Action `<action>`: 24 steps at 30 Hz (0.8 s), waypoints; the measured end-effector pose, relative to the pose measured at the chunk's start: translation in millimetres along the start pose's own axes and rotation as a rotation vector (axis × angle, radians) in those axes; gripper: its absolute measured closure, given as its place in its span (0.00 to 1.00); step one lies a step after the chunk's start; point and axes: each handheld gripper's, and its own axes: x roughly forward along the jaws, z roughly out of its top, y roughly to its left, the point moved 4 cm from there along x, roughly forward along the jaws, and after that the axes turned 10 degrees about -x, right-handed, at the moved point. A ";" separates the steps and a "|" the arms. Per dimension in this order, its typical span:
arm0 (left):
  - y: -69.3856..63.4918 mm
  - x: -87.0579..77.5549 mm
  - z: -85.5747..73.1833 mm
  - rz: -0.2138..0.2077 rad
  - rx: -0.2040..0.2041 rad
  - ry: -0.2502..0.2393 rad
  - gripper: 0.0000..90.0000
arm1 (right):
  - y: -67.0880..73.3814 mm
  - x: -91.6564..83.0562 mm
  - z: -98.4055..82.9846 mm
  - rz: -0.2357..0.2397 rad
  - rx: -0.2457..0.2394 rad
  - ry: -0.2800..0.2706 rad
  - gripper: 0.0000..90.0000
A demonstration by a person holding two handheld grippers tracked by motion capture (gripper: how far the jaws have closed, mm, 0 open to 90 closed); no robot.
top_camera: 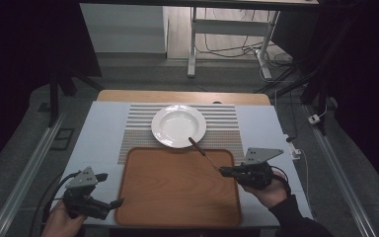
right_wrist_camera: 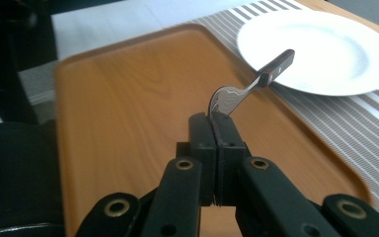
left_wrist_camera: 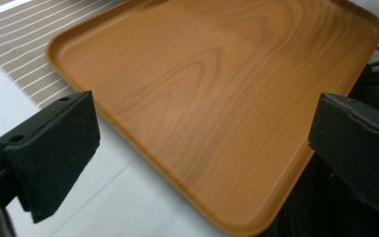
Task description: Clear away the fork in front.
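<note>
Claws are seen two in number from the high view: the left claw (top_camera: 112, 203) is held apart near the tray's near left corner with nothing in it, and the right claw (top_camera: 225, 171) is clamped on a knife (top_camera: 201, 152) by its blade end. The knife is carried in the air, its dark handle reaching over the near rim of the white plate (top_camera: 178, 126). One wooden tray (top_camera: 177, 190), one plate, one striped placemat (top_camera: 229, 129) and one knife are counted on the pale tabletop (top_camera: 101, 131); the plate is set on the placemat, just beyond the tray.

From the left gripper view, the left claw's two jaws are shown wide apart, with the bare tray (left_wrist_camera: 217, 98) lying between them and a strip of placemat (left_wrist_camera: 15, 44) at the far left.

From the right gripper view, the right claw (right_wrist_camera: 216, 129) is shown pressed together on the patterned blade of the knife (right_wrist_camera: 249, 86), whose handle points at the plate (right_wrist_camera: 325, 49) beyond the tray (right_wrist_camera: 128, 113).

A slip is judged to be the main risk: the blade is thin and smooth and is held only at its tip, so the heavier handle could swing down, and the knife could be dropped onto the plate rim or the tray.
</note>
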 end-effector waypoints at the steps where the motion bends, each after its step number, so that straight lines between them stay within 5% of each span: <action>1: -0.1 2.2 2.6 -0.005 0.010 0.000 0.00 | 1.8 -0.3 0.4 0.007 0.001 -0.006 1.00; 13: -13.5 31.4 34.5 -0.054 0.128 0.066 0.00 | 31.0 -2.3 5.8 0.140 -0.004 -0.058 1.00; 24: -42.2 60.1 61.9 -0.130 0.341 0.102 0.00 | 57.6 8.6 11.4 0.301 -0.033 -0.074 1.00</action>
